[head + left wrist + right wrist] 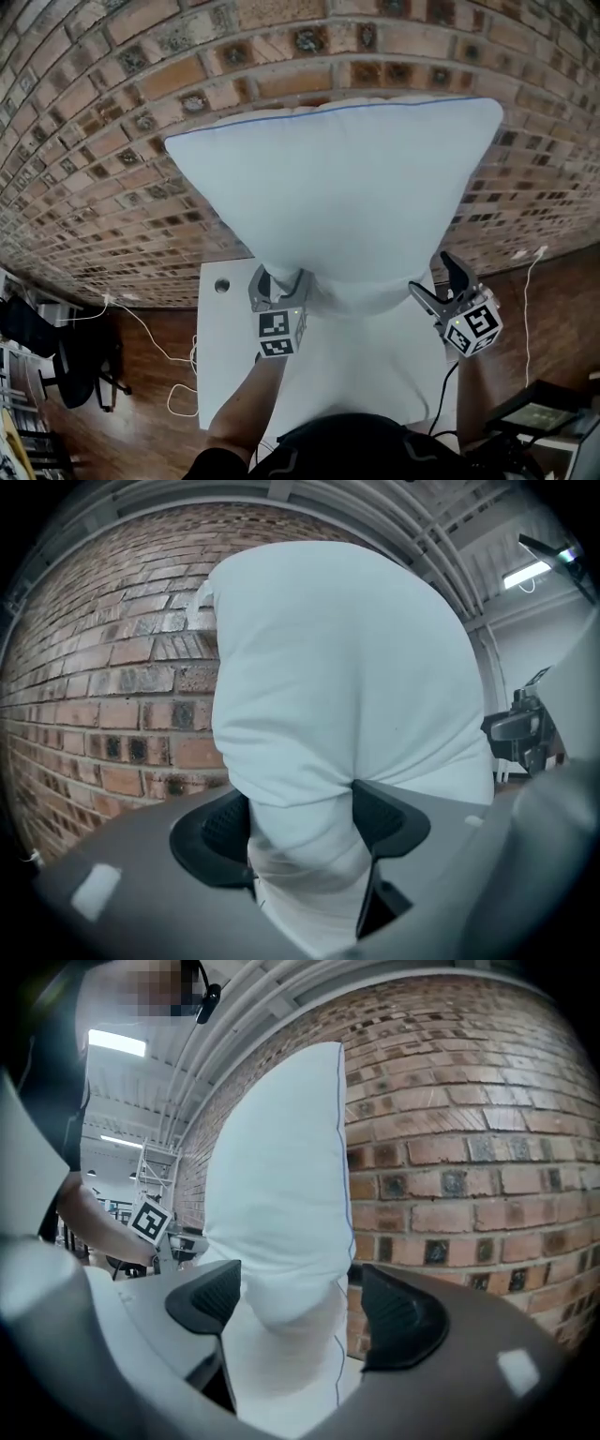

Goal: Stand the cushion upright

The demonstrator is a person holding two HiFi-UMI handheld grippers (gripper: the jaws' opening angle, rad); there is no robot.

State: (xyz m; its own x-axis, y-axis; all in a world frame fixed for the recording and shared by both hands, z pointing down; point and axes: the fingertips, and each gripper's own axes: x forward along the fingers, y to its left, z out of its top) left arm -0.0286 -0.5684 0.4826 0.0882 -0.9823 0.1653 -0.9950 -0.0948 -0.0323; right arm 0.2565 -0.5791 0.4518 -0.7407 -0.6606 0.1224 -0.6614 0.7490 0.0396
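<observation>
Floorboards at the far left carry a black office chair and a loose white cable. Next comes the white bench, with a small round hole near its back left corner, set against a brick wall.

A bare forearm reaches over the bench to the left tongs, which sit at the lower left corner of the cushion. In the left gripper view the two black pads stand wide apart. The cushion's corner bulges up through the gap and its fabric brushes both pads (it fills the space and is not clamped).

The cushion itself is pale, with thin blue piping along its top edge. It stands upright on its lower edge at the back of the bench, hard by the brick wall, and is far wider at the top than at the foot in the head view.

At its lower right corner are the right tongs, also spread wide. In the right gripper view the cushion's piped edge rises between the pads, close to the left-hand one, with a clear gap before the right-hand one. These tongs grip nothing.

Further right, a thin white lead hangs in front of the brick wall.
</observation>
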